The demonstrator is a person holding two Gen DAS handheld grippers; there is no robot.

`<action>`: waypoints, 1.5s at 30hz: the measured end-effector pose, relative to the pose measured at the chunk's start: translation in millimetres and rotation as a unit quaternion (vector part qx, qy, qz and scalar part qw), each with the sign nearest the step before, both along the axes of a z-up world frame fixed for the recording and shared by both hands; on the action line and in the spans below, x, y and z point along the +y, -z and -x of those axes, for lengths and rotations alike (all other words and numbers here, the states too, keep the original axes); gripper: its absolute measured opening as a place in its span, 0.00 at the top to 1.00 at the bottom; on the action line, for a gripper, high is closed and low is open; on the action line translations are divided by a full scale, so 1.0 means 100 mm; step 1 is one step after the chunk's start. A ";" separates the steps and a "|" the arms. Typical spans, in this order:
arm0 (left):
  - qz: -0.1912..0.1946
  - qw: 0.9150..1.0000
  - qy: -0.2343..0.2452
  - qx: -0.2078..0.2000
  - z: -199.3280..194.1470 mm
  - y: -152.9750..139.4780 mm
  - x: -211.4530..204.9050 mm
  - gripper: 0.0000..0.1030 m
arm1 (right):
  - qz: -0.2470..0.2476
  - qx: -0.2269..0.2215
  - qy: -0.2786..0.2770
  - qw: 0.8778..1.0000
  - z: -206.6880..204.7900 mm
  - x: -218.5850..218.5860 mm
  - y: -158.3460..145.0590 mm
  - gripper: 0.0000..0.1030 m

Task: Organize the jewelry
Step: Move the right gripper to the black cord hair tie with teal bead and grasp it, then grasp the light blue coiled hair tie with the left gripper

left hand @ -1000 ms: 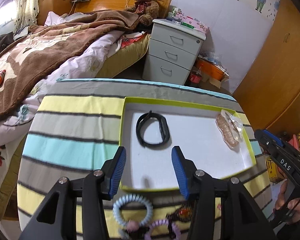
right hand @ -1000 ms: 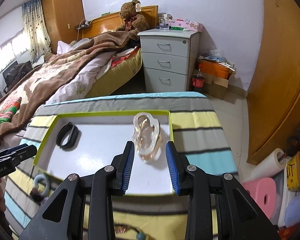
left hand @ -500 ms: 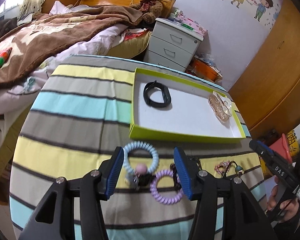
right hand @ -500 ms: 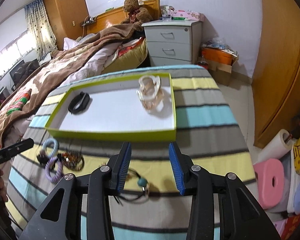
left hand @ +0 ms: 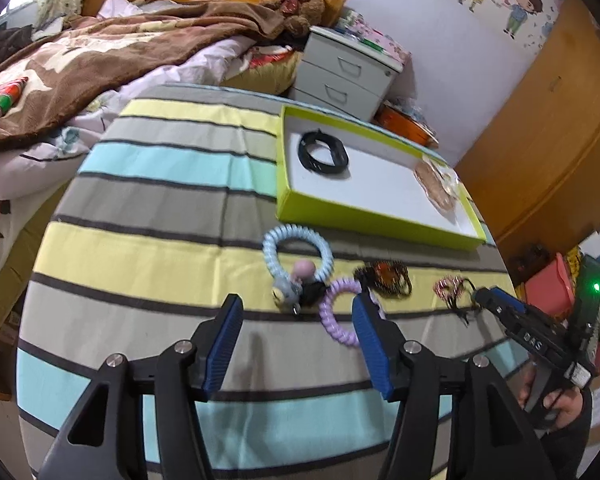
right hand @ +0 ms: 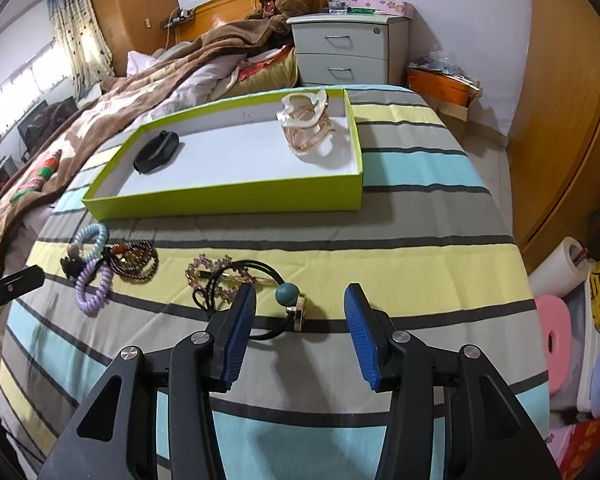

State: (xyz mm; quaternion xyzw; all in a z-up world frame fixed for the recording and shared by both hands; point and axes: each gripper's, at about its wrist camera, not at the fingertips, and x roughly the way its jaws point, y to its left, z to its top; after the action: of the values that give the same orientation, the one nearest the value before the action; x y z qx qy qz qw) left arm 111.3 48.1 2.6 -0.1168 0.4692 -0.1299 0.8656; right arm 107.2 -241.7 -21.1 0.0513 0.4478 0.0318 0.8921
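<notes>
Right fingers (right hand: 240, 322) spread, empty; black hair tie (right hand: 252, 280) just beyond left pad.

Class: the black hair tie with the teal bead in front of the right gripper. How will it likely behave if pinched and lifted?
The hair tie is a thin looped cord, so it will probably droop. Its teal bead and metal charm would likely swing. It overlaps the beaded heart piece, which might snag and drag along.
</notes>
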 end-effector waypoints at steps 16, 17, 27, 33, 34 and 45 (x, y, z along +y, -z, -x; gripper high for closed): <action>-0.010 0.999 -0.007 0.040 0.11 0.16 0.03 0.43 | 0.053 -0.010 0.002 0.999 0.05 0.09 0.07 0.75; -0.009 0.999 -0.009 0.039 0.11 0.16 0.03 0.43 | 0.048 -0.010 0.002 0.999 0.06 0.07 0.07 0.80; -0.004 0.999 -0.015 0.033 0.07 0.12 0.02 0.43 | 0.005 -0.032 0.031 0.999 0.13 -0.16 -0.02 0.83; 0.003 0.999 -0.038 0.023 -0.08 0.06 0.09 0.45 | -0.015 -0.050 0.046 0.998 0.21 -0.27 -0.12 0.84; 0.003 0.999 -0.043 0.020 -0.11 0.04 0.10 0.46 | -0.016 -0.051 0.047 0.997 0.22 -0.28 -0.13 0.84; -0.041 0.997 -0.049 0.038 -0.62 0.13 0.10 0.53 | -0.024 -0.054 0.057 0.997 0.23 -0.34 -0.16 0.83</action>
State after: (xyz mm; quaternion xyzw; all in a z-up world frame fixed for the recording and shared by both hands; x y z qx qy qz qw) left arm 173.4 57.8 -10.8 -0.1083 0.5004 -0.0636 0.8566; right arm 83.9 -275.7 -5.6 0.0965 0.3941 -0.0053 0.9140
